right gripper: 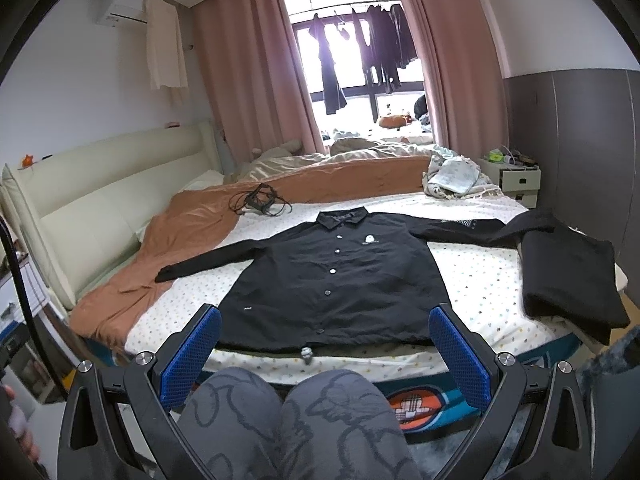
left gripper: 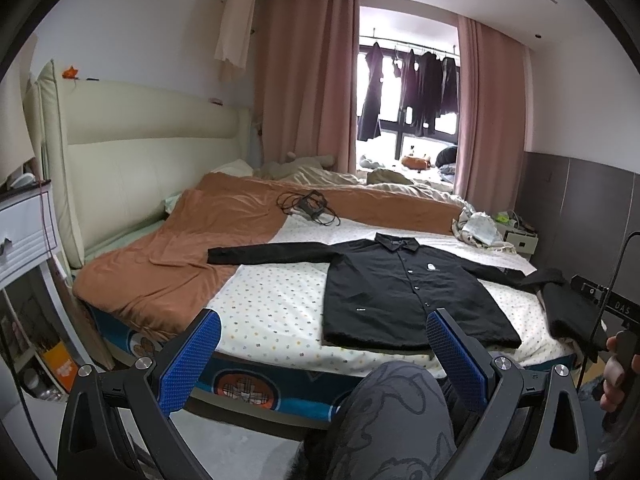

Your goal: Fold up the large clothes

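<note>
jacket (right gripper: 332, 276): black, white snaps, small white chest mark | bedsheet (right gripper: 480, 280): white, small multicoloured dots | blanket (right gripper: 192, 224), left of frame: rust-orange | curtains (right gripper: 248, 64), upper centre: dusty pink | headboard (right gripper: 100, 184): cream | folded garment (right gripper: 572, 276), right: black | gripper pads (right gripper: 190, 360): blue | trousers (right gripper: 288, 424), bottom: grey, cartoon outlines

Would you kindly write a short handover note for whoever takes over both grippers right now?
Left gripper: open, empty, held short of the bed.
Right gripper: open, empty, also short of the bed.
Black button-front jacket lies flat, front up, sleeves spread, on the dotted white sheet.
A folded black garment sits at the bed's right edge.
Done: jacket laid out. Left: fold sleeves in, then the body.
</note>
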A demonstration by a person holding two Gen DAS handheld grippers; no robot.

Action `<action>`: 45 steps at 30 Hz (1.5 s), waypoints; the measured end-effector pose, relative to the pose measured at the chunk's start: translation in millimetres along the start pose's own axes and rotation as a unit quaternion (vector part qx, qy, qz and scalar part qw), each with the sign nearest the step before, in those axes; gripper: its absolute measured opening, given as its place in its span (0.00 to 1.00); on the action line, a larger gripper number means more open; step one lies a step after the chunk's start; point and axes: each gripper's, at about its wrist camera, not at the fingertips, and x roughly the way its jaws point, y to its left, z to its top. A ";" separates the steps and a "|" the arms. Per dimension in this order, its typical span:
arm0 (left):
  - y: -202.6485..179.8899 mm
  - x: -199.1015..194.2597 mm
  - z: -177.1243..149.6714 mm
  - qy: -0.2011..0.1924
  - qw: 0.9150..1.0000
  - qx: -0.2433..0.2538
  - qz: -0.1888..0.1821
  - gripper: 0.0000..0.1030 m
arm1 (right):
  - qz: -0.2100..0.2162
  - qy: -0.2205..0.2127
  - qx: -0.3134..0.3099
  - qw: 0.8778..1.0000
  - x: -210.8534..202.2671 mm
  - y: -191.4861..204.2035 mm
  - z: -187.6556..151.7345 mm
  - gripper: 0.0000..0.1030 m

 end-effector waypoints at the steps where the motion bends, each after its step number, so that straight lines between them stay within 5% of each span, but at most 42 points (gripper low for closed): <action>1: 0.2 0.5 0.3 0.001 1.000 0.000 0.000 1.00 | 0.000 0.001 0.000 1.000 0.6 0.1 0.6 1.00; 18: 10.7 34.0 14.9 0.012 1.000 -0.006 0.017 1.00 | 0.017 0.014 -0.005 1.000 50.5 14.4 22.7 1.00; 45: 53.3 182.9 68.2 0.061 0.992 -0.029 0.103 1.00 | 0.045 0.071 0.008 0.996 252.5 31.5 80.2 1.00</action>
